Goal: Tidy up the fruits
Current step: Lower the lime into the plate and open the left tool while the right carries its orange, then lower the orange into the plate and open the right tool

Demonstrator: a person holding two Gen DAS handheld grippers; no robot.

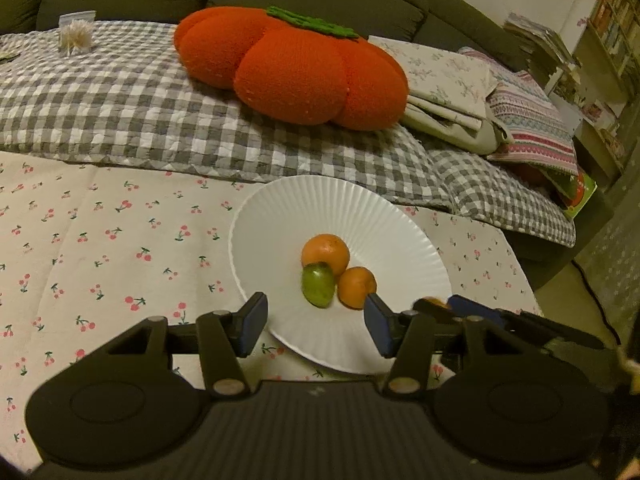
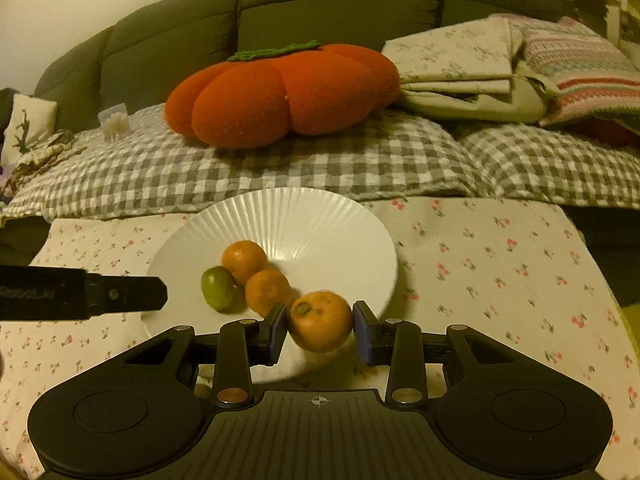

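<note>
Right hand-held gripper point(image 2: 320, 330) is clamped on an orange point(image 2: 320, 320), held just above the plate's point(image 2: 312, 216) near rim; left hand-held gripper point(image 1: 316, 326) is spread, empty.

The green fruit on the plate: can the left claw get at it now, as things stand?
Probably yes. The left claw is open and empty, and the green fruit lies just ahead of it on the white plate. Two oranges touch the fruit's far and right sides, so the grip may be tight.
</note>
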